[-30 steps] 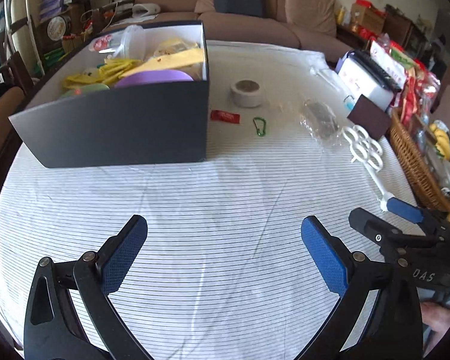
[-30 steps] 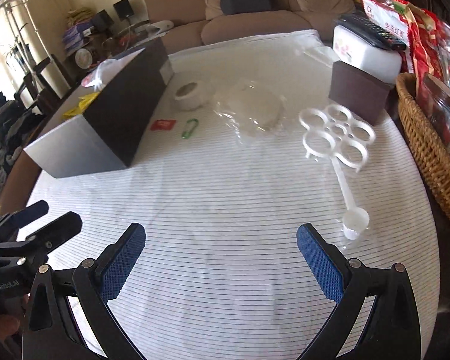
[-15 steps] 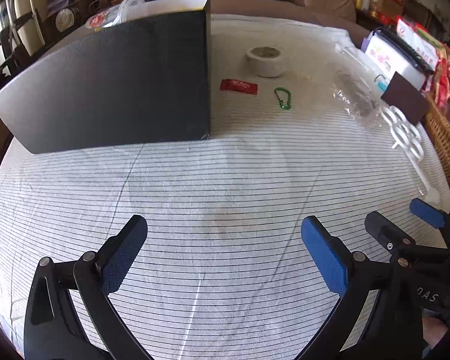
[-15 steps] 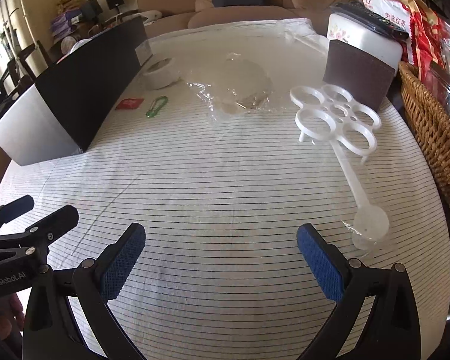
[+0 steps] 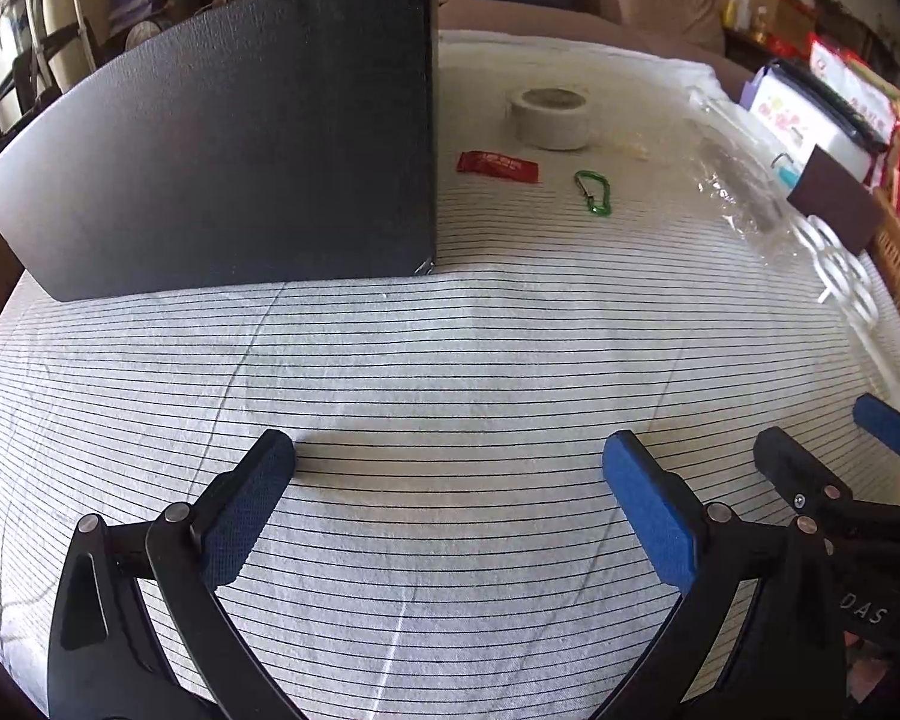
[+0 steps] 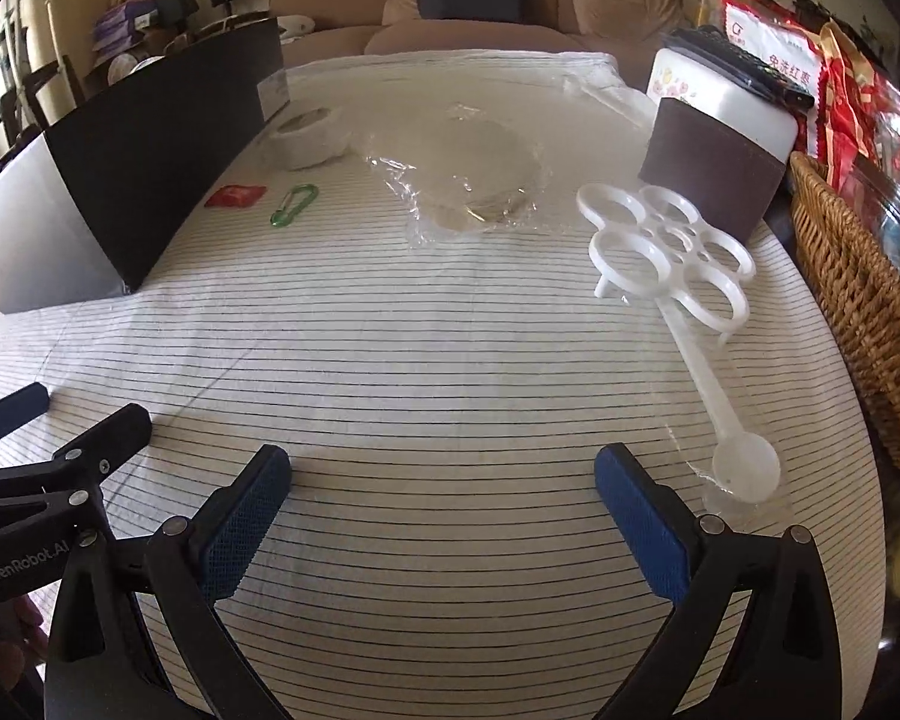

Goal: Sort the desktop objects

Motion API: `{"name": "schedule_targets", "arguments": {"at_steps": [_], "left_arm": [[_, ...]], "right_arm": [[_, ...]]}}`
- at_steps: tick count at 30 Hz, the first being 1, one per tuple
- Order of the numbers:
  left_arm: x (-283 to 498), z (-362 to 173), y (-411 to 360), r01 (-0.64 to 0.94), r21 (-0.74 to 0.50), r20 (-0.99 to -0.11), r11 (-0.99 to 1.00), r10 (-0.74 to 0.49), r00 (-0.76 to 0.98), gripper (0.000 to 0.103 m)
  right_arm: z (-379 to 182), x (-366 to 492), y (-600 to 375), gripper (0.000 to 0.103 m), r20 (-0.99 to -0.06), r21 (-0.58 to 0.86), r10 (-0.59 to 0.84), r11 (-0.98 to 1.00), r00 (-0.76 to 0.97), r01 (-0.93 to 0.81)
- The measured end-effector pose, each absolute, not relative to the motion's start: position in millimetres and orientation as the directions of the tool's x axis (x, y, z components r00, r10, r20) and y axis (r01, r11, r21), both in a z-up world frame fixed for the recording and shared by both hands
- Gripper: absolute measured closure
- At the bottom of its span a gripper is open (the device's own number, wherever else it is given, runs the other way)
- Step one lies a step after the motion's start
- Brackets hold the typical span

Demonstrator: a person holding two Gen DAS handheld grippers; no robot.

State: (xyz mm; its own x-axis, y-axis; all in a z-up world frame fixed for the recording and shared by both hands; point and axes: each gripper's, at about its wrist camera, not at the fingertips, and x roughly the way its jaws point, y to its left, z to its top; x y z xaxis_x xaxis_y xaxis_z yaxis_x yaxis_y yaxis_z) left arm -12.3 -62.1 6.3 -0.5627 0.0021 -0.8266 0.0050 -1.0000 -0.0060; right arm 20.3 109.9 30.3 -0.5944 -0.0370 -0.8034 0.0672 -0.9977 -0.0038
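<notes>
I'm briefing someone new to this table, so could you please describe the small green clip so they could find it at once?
Start at the tall black box on the striped tablecloth. Just right of it lie a flat red sachet, then the green metal carabiner clip, with a white tape roll behind. It is the only green, loop-shaped item.

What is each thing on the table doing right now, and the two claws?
Left claw: open, empty.
Right claw: open, empty.
Black box: upright.
Tape roll: lying flat.
Red packet: flat.
Green clip: flat.
White ring tray: standing on its legs.
</notes>
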Motion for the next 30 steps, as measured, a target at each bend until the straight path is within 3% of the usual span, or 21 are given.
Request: {"name": "schedule_targets", "arguments": {"at_steps": [30], "left_arm": [[-12.8, 5.9, -63.4, 0.010, -0.013, -0.825, -1.000, 0.005, -0.565, 0.000]], "right_arm": [[30.6, 13.1, 111.5, 0.000, -0.805, -0.002, -0.018, -0.999, -0.593, 0.032]]}}
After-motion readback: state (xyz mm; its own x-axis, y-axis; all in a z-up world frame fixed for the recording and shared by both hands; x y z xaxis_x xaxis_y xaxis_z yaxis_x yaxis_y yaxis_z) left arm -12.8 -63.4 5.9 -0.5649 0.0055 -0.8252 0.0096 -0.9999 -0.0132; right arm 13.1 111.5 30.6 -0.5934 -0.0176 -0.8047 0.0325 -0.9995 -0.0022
